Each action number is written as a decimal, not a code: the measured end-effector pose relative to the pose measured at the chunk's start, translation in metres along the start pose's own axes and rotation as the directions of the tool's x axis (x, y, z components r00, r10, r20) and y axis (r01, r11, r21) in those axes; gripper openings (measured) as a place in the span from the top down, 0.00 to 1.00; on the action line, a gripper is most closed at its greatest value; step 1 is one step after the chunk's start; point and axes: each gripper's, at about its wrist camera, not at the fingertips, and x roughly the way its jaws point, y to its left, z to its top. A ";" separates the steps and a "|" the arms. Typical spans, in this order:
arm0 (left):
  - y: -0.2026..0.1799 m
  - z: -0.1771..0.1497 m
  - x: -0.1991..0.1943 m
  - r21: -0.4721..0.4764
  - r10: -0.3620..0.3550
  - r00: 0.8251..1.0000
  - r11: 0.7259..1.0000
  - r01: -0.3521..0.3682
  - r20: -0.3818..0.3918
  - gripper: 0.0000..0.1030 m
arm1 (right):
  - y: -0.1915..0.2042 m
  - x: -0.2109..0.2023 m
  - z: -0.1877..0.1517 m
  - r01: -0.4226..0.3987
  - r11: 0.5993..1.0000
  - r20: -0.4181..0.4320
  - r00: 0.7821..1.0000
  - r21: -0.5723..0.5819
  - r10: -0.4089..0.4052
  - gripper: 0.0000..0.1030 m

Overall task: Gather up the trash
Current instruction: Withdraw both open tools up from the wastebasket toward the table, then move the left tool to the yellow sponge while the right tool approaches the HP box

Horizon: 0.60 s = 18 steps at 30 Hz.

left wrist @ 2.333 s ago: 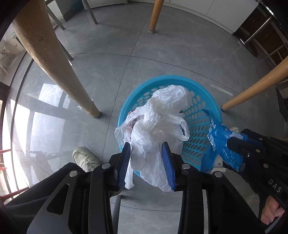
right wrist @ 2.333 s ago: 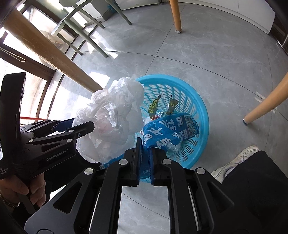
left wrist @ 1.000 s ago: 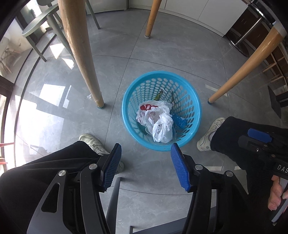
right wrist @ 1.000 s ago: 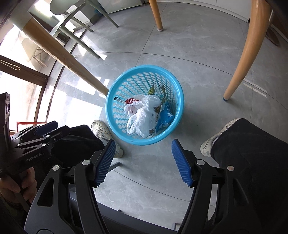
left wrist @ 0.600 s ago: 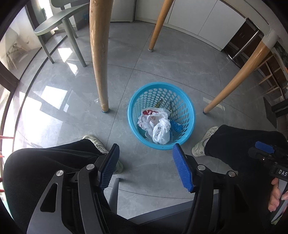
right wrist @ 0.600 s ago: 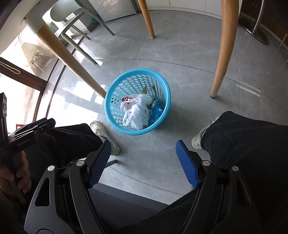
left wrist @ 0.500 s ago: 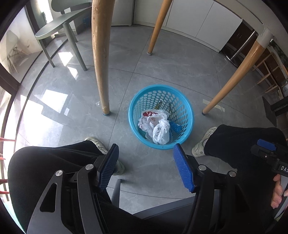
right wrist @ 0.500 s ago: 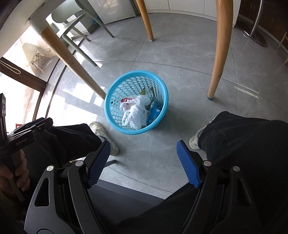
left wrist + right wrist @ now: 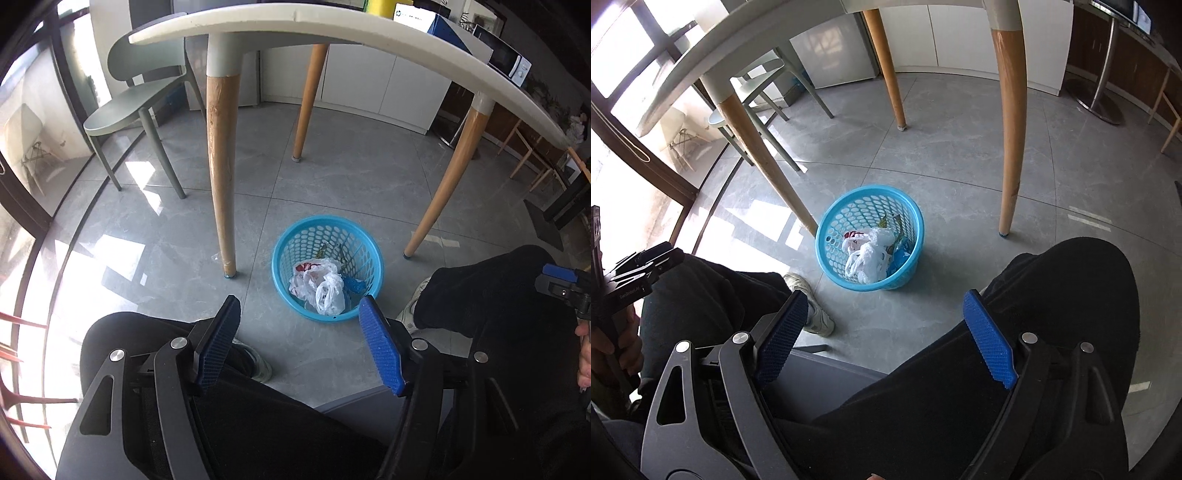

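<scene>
- Blue ribbed pads line both grippers; the left gripper [image 9: 300,345] hangs above the person's lap, its fingers spread wide apart and holding nothing.
- Likewise the right gripper [image 9: 886,338] hovers over the dark trousers [image 9: 1052,314], fingers wide apart and empty.
- On the grey tiled floor [image 9: 351,177] stands a round blue basket [image 9: 291,240] of perforated plastic, between the wooden table legs [image 9: 221,166] and well apart from both grippers.
- Inside the basket lie a crumpled white plastic bag [image 9: 321,284], a blue wrapper [image 9: 352,284] beside it, and small greenish wrappers [image 9: 884,222] against the far wall.
- A white sneaker [image 9: 812,306] rests on the floor near the basket.
</scene>
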 end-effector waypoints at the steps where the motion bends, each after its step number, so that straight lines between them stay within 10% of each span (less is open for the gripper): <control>1: 0.002 0.004 -0.008 0.000 0.003 1.000 1.000 -0.003 0.018 0.35 | 0.004 -0.010 0.002 0.001 1.000 0.021 1.000 -0.011 0.000 0.19; 18: -0.012 0.083 -0.092 0.019 -0.036 0.960 0.999 0.032 0.279 0.33 | 0.037 -0.118 0.112 0.054 0.984 0.325 0.946 -0.169 0.004 0.12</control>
